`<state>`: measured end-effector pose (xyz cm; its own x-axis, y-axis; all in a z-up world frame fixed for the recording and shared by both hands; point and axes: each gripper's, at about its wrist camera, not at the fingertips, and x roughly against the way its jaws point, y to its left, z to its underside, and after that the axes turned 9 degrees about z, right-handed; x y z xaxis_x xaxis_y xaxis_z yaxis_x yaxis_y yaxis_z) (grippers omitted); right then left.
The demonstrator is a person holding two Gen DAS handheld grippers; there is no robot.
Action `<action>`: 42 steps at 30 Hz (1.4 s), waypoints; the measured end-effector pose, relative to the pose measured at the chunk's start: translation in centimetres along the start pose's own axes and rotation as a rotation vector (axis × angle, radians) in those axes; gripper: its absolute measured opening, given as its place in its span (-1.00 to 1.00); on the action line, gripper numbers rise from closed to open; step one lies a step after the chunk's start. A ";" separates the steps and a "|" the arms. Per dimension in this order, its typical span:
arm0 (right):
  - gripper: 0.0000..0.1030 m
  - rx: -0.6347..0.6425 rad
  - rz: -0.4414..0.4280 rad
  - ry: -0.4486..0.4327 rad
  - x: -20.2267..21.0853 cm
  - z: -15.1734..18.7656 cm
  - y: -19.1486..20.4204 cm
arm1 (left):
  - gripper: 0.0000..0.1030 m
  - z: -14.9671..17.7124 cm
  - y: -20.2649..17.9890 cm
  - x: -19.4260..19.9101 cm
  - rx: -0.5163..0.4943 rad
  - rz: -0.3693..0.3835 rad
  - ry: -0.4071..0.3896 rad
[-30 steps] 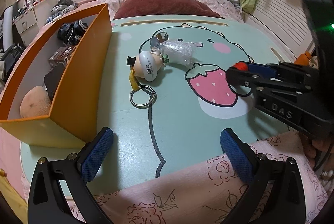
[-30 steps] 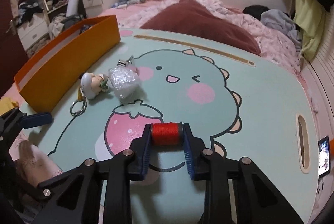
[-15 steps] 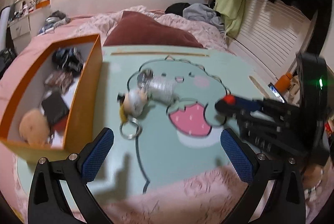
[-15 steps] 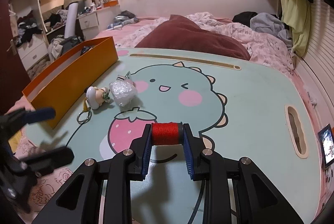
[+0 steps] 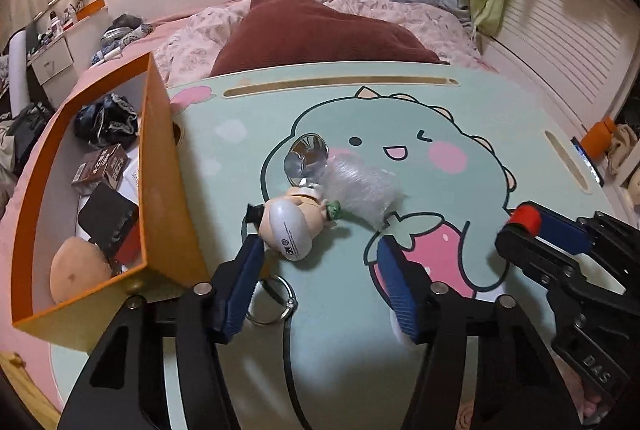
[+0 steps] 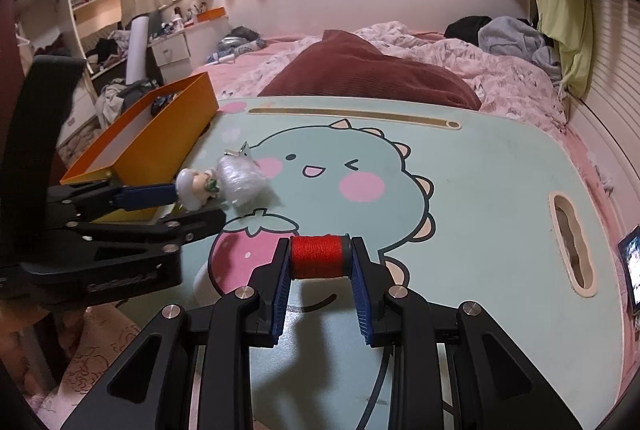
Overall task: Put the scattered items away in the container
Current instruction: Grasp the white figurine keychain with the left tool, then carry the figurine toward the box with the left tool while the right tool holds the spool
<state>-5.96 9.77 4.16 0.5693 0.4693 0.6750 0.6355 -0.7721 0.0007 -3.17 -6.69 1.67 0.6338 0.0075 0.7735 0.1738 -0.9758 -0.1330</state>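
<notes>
Gripper grip on thread spool

Orange box, red thread spool — mint dinosaur-print table

We see a red thread spool held up; figurine keychain, bubble-wrap wad & metal cup clustered beside orange box.
</notes>
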 end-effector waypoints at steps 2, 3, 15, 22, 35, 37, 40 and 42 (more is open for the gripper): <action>-0.47 -0.003 -0.003 0.002 0.0 0.0 0.0 | 0.15 -0.1 -0.3 0.2 -0.012 -0.005 -0.013; -0.47 -0.003 -0.003 0.003 0.0 0.0 0.0 | 0.15 -0.2 -0.5 0.3 -0.023 -0.013 -0.025; -0.46 -0.010 -0.011 0.007 0.0 0.1 0.0 | -0.19 -1.9 0.8 -1.3 0.021 0.052 0.000; -0.46 -0.007 -0.007 -0.005 0.1 0.1 -0.1 | -0.19 -0.3 1.6 2.1 0.092 0.220 -0.073; -0.47 0.017 0.017 -0.028 0.6 0.1 0.4 | -0.19 3.5 5.2 11.5 0.203 0.202 -0.267; -0.47 0.022 0.022 -0.028 0.6 0.2 0.5 | -0.19 4.1 6.3 12.2 0.227 0.178 -0.290; -0.46 0.028 0.029 -0.026 0.5 0.2 0.7 | -0.19 4.8 7.4 12.9 0.255 0.170 -0.308; -0.46 0.032 0.036 -0.027 0.5 0.2 0.8 | -0.19 5.1 7.9 13.2 0.265 0.164 -0.315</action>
<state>-5.08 9.51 4.38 0.6058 0.4530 0.6541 0.6306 -0.7746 -0.0476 10.37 -13.19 7.65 0.8607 -0.0365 0.5078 0.2131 -0.8800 -0.4245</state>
